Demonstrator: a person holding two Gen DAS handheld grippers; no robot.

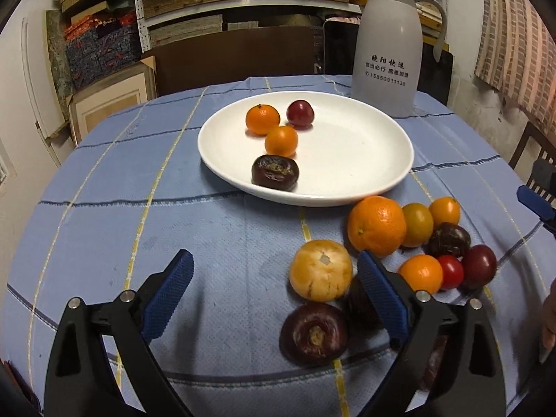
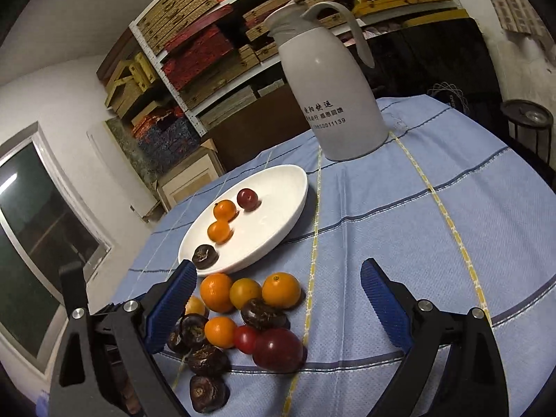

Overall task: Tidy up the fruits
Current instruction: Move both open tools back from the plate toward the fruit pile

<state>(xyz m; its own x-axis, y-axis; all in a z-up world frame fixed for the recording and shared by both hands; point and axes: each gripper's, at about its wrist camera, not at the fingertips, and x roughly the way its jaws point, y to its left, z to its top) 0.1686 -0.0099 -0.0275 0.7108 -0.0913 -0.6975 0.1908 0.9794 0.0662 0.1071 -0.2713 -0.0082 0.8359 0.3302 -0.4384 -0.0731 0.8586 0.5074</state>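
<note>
Left tongs: hanging released above the blue checked counter, gripping nothing, blue pads spread wide.
Right tongs: likewise gaping, hovering over the loose fruit, holding nothing.
Plate: sitting white at 12 o'clock in the left view, carrying two small oranges, a red plum and a dark chestnut.
Fruit pile: lying on the cloth just off the plate's rim at 4 o'clock, mixing oranges, red tomatoes and dark chestnuts.
Peeled pale fruit: resting just inside the left tongs' right pad, a dark chestnut lying below it.
Jug: standing upright behind the plate at 1 o'clock.
</note>
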